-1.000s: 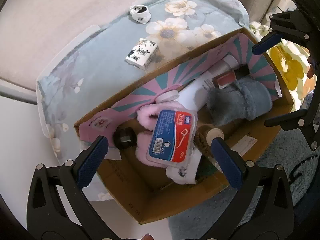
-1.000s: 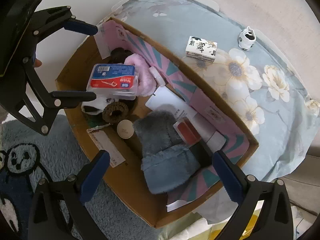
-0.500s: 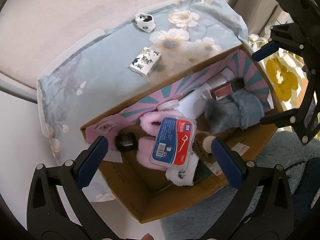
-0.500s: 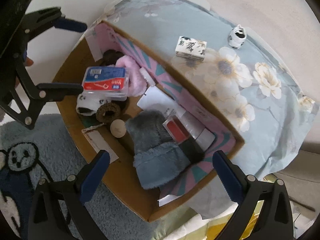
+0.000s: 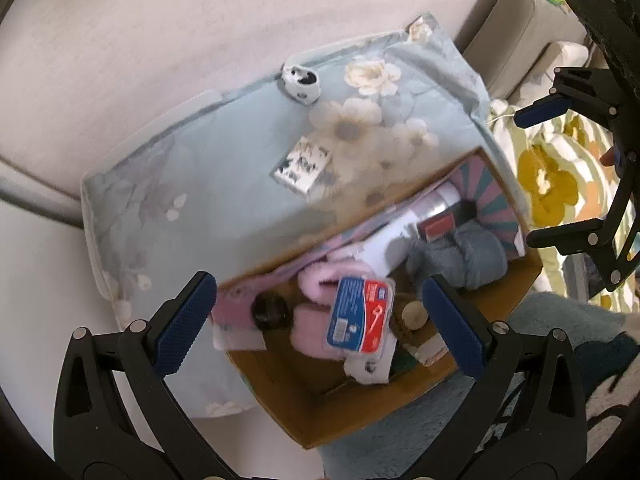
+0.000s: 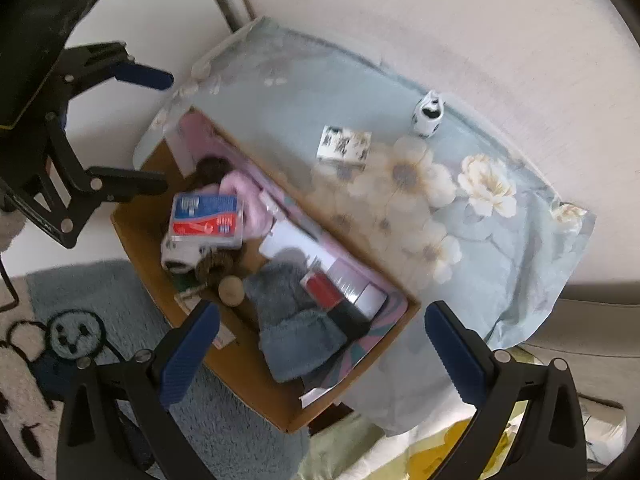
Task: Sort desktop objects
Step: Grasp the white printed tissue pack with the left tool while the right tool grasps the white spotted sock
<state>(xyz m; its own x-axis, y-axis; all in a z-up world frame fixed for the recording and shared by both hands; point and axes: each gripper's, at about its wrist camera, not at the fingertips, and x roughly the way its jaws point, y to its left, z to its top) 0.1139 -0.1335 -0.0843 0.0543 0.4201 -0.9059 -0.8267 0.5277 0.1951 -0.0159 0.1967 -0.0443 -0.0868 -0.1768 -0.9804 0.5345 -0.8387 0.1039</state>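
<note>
A brown cardboard box [image 5: 352, 408] [image 6: 256, 384] sits beside a low table draped in a pale blue floral cloth [image 5: 224, 184] [image 6: 500, 264]. Inside lie a red-and-blue floss pack [image 5: 360, 314] [image 6: 206, 216], pink fluffy slippers [image 5: 320, 280] [image 6: 240, 184], a grey-blue fuzzy item [image 5: 464, 256] [image 6: 296, 320], a white tube [image 5: 400, 232] and a red case [image 6: 320, 288]. On the cloth rest a small patterned box [image 5: 302, 164] [image 6: 344, 144] and a black-and-white cup [image 5: 300, 80] [image 6: 428, 114]. My left gripper [image 5: 320, 324] and right gripper [image 6: 320, 344] both hover high above the box, open and empty.
A blue-grey shaggy rug [image 6: 80, 304] with a bear drawing lies under the box. A yellow floral cushion [image 5: 552, 184] and a beige sofa [image 5: 516, 32] stand to the right. White floor [image 5: 36, 280] runs along the left. The other gripper shows at each view's edge.
Both grippers have risen away from the box, so box and table look smaller and more of the room shows. Nothing in the box has moved.
</note>
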